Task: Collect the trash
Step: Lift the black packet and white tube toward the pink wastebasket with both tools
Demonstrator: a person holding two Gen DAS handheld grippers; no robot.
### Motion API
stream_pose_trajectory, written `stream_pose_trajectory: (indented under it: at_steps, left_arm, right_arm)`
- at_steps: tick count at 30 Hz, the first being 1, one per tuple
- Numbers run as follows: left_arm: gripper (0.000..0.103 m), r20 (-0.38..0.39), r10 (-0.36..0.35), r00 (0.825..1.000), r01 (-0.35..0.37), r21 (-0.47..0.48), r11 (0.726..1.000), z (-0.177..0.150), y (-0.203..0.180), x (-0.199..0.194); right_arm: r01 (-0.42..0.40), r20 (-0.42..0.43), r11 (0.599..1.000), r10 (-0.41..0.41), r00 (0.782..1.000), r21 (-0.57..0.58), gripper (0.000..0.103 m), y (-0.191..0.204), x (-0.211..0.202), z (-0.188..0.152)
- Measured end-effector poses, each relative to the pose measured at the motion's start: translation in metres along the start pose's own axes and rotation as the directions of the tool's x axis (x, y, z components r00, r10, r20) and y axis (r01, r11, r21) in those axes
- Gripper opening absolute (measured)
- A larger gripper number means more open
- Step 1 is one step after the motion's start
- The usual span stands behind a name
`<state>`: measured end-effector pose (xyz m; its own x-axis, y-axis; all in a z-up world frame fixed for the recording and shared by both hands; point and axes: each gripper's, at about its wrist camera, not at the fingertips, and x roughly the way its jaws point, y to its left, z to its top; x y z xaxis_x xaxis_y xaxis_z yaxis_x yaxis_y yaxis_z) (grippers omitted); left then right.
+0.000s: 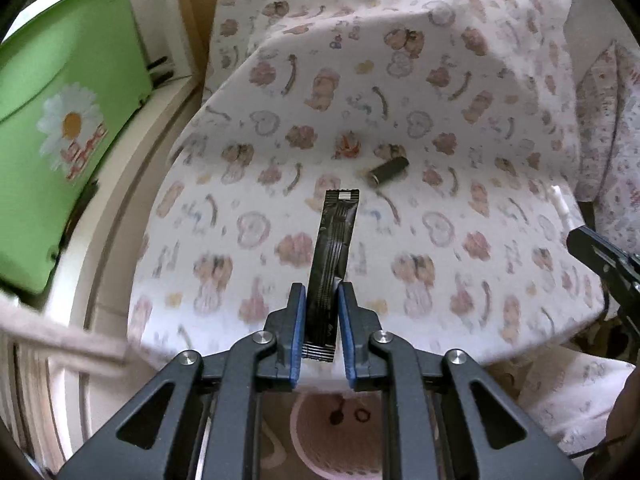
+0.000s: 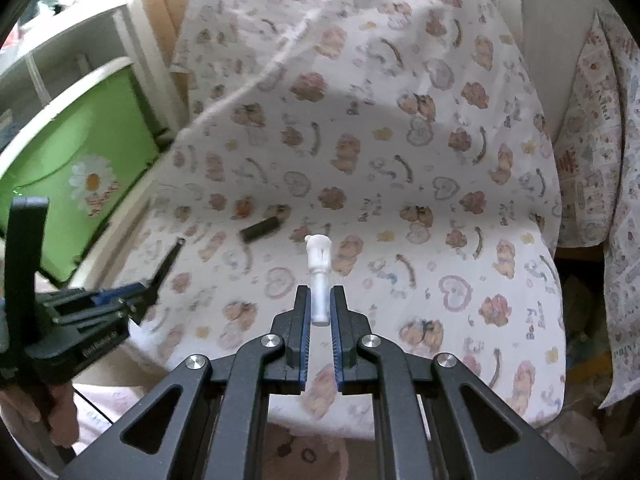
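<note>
Left gripper [image 1: 322, 292] clamped on a long black sachet [image 1: 334, 252], fingers [image 1: 295, 320] pinching its lower half while the top end sticks up and away, well clear of the printed sheet [image 1: 440, 80] underneath

Right gripper [image 2: 320, 296] closed tight on a small white plastic piece [image 2: 318, 264], flared head poking out past the fingers [image 2: 301, 320], thin stem squeezed between the pads

Still lying on the sheet, roughly mid-scene: a dark little cylinder [image 1: 388, 170] on its side, plus a crumpled orange-red wrapper [image 1: 347, 145] just left of it and slightly farther back, close but apparently not touching. Same cylinder [image 2: 261, 231] visible from the right wrist view, left of the white piece and farther away

Green bin [image 1: 64, 120] with a daisy print over on the left, beside the sheet's edge, sitting on a pale surface. Also seen as a green bin from the right camera [image 2: 88, 168], behind the left gripper [image 2: 160, 268] with the sachet edge-on

Pink basket-looking thing [image 1: 336, 436] low down, right under the left gripper, mostly blocked by the gripper body. Another patterned cloth [image 2: 592, 160] hanging at the far right
</note>
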<state>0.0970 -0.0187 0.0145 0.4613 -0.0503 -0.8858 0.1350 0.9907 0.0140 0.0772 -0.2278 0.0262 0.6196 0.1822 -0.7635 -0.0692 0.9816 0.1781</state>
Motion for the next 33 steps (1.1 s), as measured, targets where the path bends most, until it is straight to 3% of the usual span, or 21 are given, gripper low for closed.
stream_pose_trajectory:
  at_steps: [13, 18, 21, 33]
  left_arm:
    - [0.015, 0.025, -0.043, 0.999, 0.045, -0.091, 0.995, -0.078, 0.004, -0.049]
    - [0.015, 0.013, -0.044, 0.999, 0.045, -0.100, 0.994, -0.099, 0.005, -0.031]
    - [0.015, -0.032, -0.074, 0.997, 0.070, -0.112, 0.991, -0.107, 0.007, -0.018]
    - [0.016, -0.146, -0.122, 0.982, 0.107, -0.109, 0.988, -0.122, 0.002, 0.009]
  right_arm:
    - [-0.117, -0.042, 0.992, 0.115, 0.993, -0.051, 0.010, 0.044, -0.057, -0.069]
    - [-0.116, -0.061, 0.989, 0.111, 0.992, -0.087, 0.010, 0.049, -0.047, -0.098]
    - [-0.116, -0.121, 0.991, 0.108, 0.987, -0.068, 0.010, 0.045, -0.028, -0.112]
    - [-0.138, -0.240, 0.985, 0.109, 0.965, -0.108, 0.010, 0.053, 0.002, -0.138]
